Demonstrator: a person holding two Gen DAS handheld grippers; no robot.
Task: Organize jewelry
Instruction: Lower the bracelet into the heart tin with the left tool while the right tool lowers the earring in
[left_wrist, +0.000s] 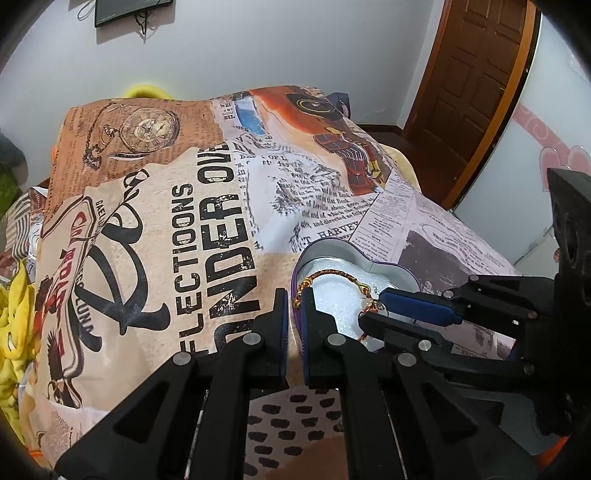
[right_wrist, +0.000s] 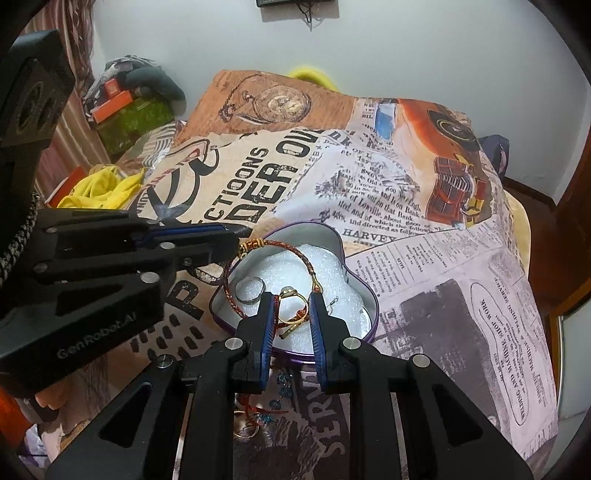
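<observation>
The gold ring (right_wrist: 293, 308) stands on edge on the white foam inside the heart-shaped tin (right_wrist: 354, 254), directly between the pads of the right gripper (right_wrist: 293, 314), its band roughly facing the camera; the pads stand partly open on either side with gaps showing, so I judge nothing is clamped. A braided red-and-gold bracelet (right_wrist: 291, 246) loops over the tin's far-left rim, and a silver ring (right_wrist: 250, 290) lies just left of the gold one. The left gripper (left_wrist: 294, 325) sits nearly shut at that rim by the bracelet (whether it pinches the cord I cannot tell). More trinkets (right_wrist: 273, 410) lie on the printed blanket (right_wrist: 443, 280) nearer the camera; open room lies right.
</observation>
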